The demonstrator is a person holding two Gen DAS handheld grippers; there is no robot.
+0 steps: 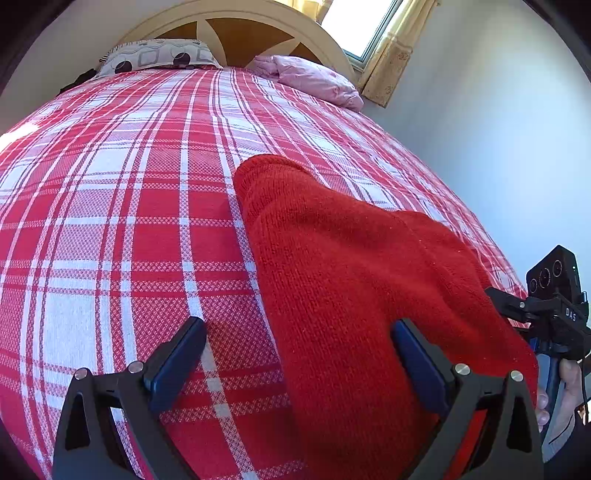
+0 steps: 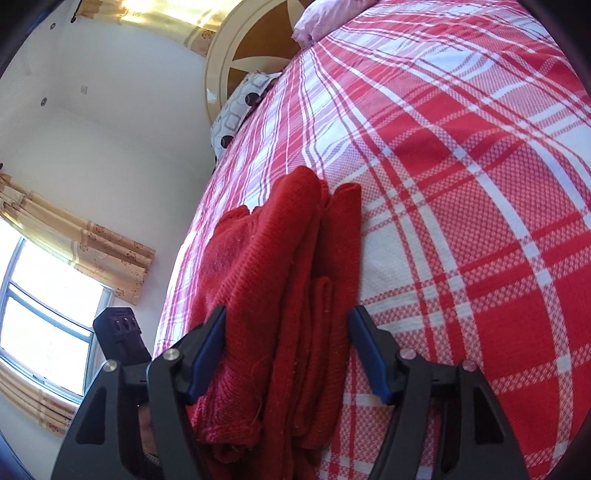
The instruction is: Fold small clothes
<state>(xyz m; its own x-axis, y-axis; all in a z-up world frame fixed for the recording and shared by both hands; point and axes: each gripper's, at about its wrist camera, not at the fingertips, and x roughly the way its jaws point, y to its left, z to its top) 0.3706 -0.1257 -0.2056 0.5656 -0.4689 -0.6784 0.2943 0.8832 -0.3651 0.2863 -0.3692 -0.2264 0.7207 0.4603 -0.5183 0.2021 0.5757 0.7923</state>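
A red knit garment (image 1: 351, 280) lies folded lengthwise on the red-and-white plaid bedcover (image 1: 122, 221). My left gripper (image 1: 295, 343) stands wide open just above it. Its right finger (image 1: 417, 362) is over the knit and its left finger (image 1: 177, 362) is over the bare cover, with nothing pressed between them. In the right wrist view the layered edge of the garment (image 2: 288, 280) fills the gap of my right gripper (image 2: 288, 332). Both blue pads sit against its sides. My right gripper (image 1: 517, 306) also shows at the garment's right edge, held by a hand (image 1: 565, 391).
At the head of the bed are a patterned pillow (image 1: 159, 57), a pink pillow (image 1: 314, 79) and a round wooden headboard (image 1: 243, 40). A pale wall (image 1: 498, 147) runs close along the bed's right side, with a curtained window (image 1: 365, 26) above. The left gripper's body (image 2: 118, 332) shows in the right wrist view.
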